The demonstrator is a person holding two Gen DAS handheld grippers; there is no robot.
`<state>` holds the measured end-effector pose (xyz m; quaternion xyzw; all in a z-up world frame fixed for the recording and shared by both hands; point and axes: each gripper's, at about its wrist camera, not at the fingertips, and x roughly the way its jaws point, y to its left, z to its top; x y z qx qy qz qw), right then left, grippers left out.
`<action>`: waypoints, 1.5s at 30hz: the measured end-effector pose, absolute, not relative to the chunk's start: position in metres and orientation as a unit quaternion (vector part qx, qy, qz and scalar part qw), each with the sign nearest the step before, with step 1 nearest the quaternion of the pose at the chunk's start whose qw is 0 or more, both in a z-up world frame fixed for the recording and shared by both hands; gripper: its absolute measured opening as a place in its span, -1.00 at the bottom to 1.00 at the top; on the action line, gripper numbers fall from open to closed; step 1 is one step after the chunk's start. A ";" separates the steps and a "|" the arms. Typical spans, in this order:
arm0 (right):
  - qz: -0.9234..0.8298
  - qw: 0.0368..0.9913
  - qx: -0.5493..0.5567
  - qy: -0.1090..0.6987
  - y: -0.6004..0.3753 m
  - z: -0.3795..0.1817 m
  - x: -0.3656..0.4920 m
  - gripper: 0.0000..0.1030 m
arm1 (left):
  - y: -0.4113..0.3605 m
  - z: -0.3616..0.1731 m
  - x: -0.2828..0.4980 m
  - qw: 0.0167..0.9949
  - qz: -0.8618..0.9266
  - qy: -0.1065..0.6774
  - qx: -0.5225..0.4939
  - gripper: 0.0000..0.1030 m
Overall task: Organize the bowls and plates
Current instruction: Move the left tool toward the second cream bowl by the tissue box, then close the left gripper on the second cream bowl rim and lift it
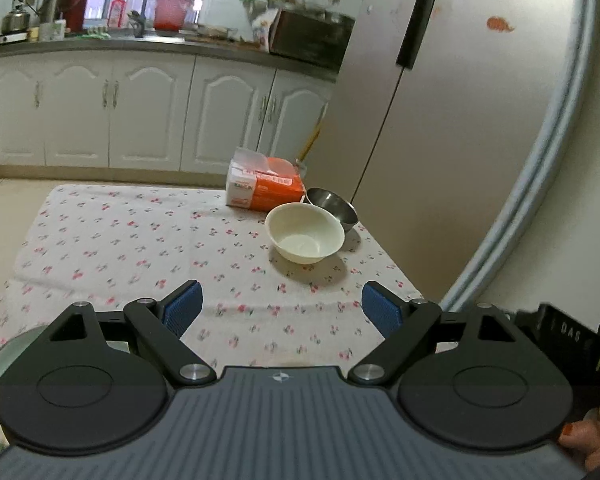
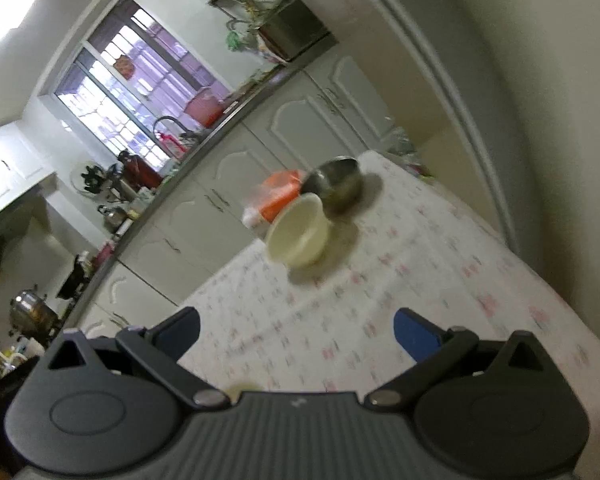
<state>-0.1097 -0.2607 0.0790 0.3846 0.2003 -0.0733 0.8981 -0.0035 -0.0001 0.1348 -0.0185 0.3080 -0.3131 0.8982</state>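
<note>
A cream bowl (image 1: 305,233) stands upright on the floral tablecloth (image 1: 140,240), with a steel bowl (image 1: 332,206) touching it just behind. My left gripper (image 1: 282,308) is open and empty, low over the cloth, short of the cream bowl. A pale round plate rim (image 1: 4,356) shows at the lower left, mostly hidden by the gripper body. In the tilted, blurred right wrist view the cream bowl (image 2: 298,234) and steel bowl (image 2: 336,188) sit ahead of my right gripper (image 2: 296,332), which is open and empty above the cloth (image 2: 420,280).
An orange and white tissue pack (image 1: 264,184) lies behind the bowls near the table's far edge. A fridge (image 1: 440,120) stands close to the right of the table. White kitchen cabinets (image 1: 140,112) and a cluttered counter run along the back wall.
</note>
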 end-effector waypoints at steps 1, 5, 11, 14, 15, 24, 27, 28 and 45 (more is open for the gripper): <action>-0.072 0.899 0.384 0.197 -0.265 0.080 -0.099 0.98 | -0.008 0.134 0.006 0.895 -0.316 0.315 -0.021 1.00; -0.068 0.900 0.386 0.189 -0.281 0.076 -0.060 0.96 | -0.032 0.126 0.042 0.892 -0.312 0.326 -0.028 1.00; -0.071 0.894 0.399 0.190 -0.302 0.064 -0.008 0.72 | -0.056 0.108 0.095 0.895 -0.283 0.342 -0.040 0.75; -0.065 0.894 0.401 0.187 -0.309 0.057 0.010 0.61 | -0.064 0.095 0.112 0.894 -0.272 0.355 -0.045 0.57; -0.066 0.895 0.400 0.189 -0.311 0.054 0.015 0.55 | -0.066 0.092 0.116 0.893 -0.270 0.358 -0.044 0.54; -0.062 0.884 0.414 0.209 -0.334 0.036 0.046 0.29 | -0.093 0.072 0.146 0.885 -0.272 0.375 -0.042 0.02; -0.052 0.882 0.419 0.209 -0.335 0.033 0.052 0.18 | -0.105 0.068 0.155 0.882 -0.279 0.377 -0.042 -0.09; -0.049 0.882 0.418 0.210 -0.336 0.033 0.055 0.14 | -0.110 0.065 0.159 0.883 -0.279 0.376 -0.036 -0.10; 0.007 0.877 0.435 0.203 -0.328 0.030 0.065 0.06 | -0.126 0.042 0.173 0.865 -0.275 0.418 -0.034 -0.61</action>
